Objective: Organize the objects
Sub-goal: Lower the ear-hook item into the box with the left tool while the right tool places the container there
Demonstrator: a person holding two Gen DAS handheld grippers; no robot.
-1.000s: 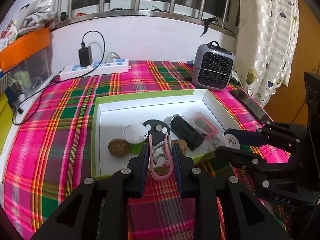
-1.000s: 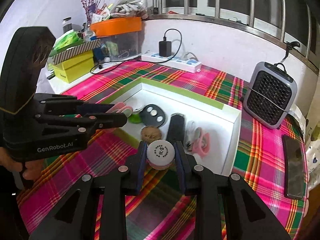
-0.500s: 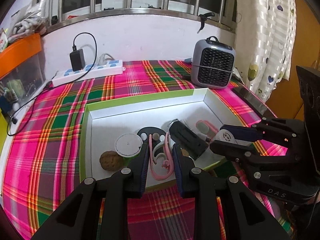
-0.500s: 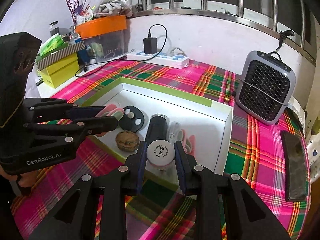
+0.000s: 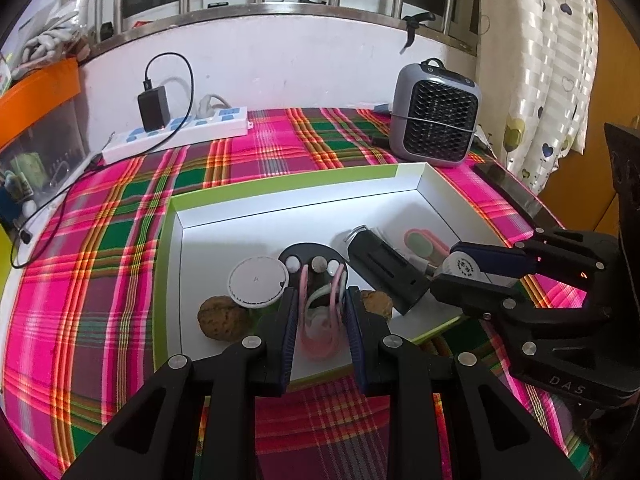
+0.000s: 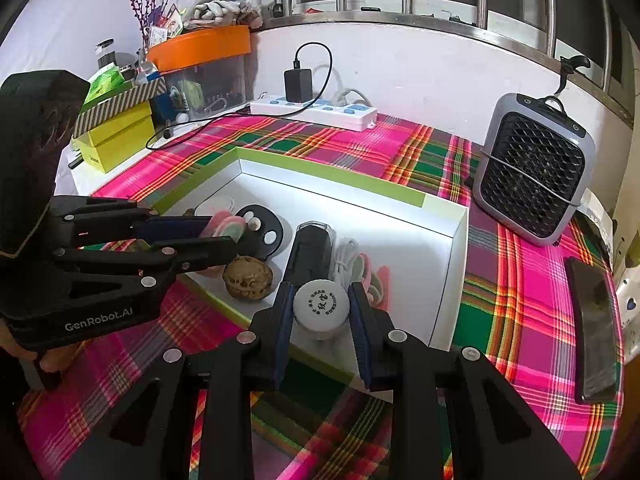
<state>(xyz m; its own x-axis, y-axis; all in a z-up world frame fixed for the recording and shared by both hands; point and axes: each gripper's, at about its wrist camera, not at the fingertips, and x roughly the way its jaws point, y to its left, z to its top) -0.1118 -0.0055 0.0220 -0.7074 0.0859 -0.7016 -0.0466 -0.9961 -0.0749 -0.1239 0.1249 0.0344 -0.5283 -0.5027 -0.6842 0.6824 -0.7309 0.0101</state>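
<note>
A white box with a green rim (image 5: 280, 188) (image 6: 332, 178) lies on the plaid table. In it are a walnut (image 5: 222, 317) (image 6: 248, 276), a white round lid (image 5: 258, 281), a black key fob (image 5: 316, 258) (image 6: 260, 230), a black case (image 5: 384, 266) (image 6: 312, 256) and a pink clip (image 5: 424, 242). My left gripper (image 5: 320, 316) is shut on a pink clip (image 5: 320, 336) over the box's near edge. My right gripper (image 6: 320, 308) is shut on a small white jar (image 6: 320, 306) over the box's near right part; it also shows in the left wrist view (image 5: 464, 268).
A grey mini heater (image 5: 434, 114) (image 6: 536, 176) stands behind the box at right. A white power strip with a black charger (image 5: 176, 132) (image 6: 316, 110) lies along the back wall. A dark phone (image 6: 596, 328) lies at the right edge. Yellow boxes and an orange-lidded bin (image 6: 200, 64) stand at left.
Both grippers have moved forward with their objects, from in front of the box to over its near edge. Neither has let go.
</note>
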